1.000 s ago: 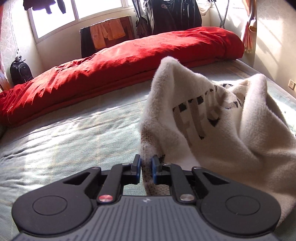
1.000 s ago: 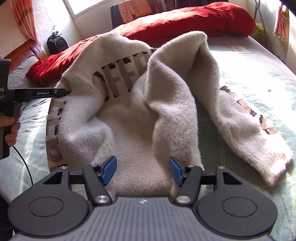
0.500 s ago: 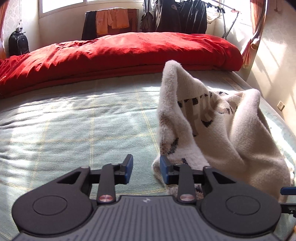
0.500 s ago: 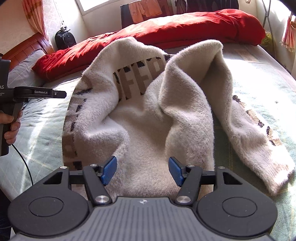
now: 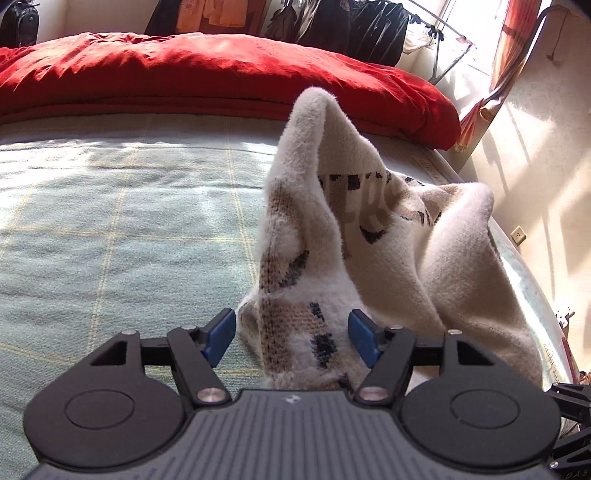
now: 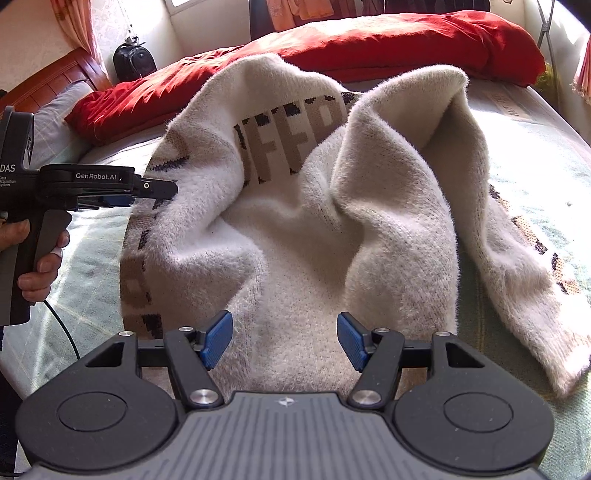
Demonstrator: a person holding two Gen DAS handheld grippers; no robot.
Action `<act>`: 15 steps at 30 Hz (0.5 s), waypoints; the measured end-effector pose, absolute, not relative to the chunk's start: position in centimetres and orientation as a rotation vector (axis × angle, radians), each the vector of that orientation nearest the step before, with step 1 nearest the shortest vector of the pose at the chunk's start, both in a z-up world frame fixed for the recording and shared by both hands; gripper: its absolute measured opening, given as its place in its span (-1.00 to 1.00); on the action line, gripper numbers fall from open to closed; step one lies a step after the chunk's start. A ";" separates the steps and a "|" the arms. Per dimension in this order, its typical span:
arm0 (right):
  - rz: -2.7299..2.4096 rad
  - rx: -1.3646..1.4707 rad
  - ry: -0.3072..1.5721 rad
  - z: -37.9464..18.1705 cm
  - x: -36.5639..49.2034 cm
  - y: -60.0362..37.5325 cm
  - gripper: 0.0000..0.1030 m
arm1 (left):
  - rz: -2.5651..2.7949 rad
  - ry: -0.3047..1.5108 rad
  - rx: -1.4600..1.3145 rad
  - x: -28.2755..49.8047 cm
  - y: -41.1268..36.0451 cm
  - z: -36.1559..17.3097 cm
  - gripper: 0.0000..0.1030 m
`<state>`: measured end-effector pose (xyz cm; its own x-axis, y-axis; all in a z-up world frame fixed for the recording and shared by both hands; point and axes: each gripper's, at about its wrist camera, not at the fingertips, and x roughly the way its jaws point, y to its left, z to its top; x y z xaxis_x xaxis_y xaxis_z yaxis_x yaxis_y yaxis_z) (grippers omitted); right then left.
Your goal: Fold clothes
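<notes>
A fluffy cream sweater [image 5: 388, 240] with brown and black lettering lies bunched in tall folds on the pale green bedspread [image 5: 110, 240]. My left gripper [image 5: 291, 338] points down at its patterned hem. The jaws are opening, the hem lies loosely between the blue pads, and neither pad presses it. In the right wrist view the sweater [image 6: 303, 240] fills the middle, with one sleeve [image 6: 517, 258] trailing to the right. My right gripper [image 6: 284, 338] hovers open over the near edge of the cloth. The left gripper [image 6: 162, 190] shows at the sweater's left edge.
A red duvet [image 5: 221, 74] runs along the far side of the bed. The bed's right edge [image 5: 532, 280] meets a sunlit wall. Dark clothes hang on a rack [image 5: 369, 22]. A person's hand [image 6: 40, 266] holds the left tool. A black bag [image 6: 133, 61] stands by the wooden headboard [image 6: 48, 85].
My left gripper was shut on the sweater's hem and has let it go, its jaws spreading wide. It has also sunk and rolled. The right gripper stays open and has shifted slightly.
</notes>
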<state>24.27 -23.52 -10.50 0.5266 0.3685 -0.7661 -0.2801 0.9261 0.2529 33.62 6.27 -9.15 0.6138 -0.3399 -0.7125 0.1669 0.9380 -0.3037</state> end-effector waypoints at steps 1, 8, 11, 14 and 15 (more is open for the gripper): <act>0.391 0.096 0.942 -10.6 24.7 -23.3 0.30 | -0.302 0.865 -0.226 34.2 6.3 -9.3 0.30; 0.425 0.065 0.959 -10.7 28.6 -20.8 0.30 | -0.358 0.937 -0.320 38.1 6.4 -10.5 0.08; 0.425 0.054 1.016 -10.6 30.4 -19.8 0.30 | -0.361 1.002 -0.369 39.0 6.2 -10.5 -0.53; 0.422 0.048 1.065 -9.7 31.5 -19.2 0.30 | -0.342 1.032 -0.341 39.0 5.7 -9.3 -0.82; 0.420 0.042 1.076 -9.2 31.7 -19.0 0.30 | -0.339 1.044 -0.327 39.0 5.6 -8.7 -0.85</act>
<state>31.67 -19.04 -9.21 0.4039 0.3527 -0.8441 -0.3123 0.9204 0.2352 38.99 5.55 -8.74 0.4605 -0.4223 -0.7807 0.1163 0.9007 -0.4186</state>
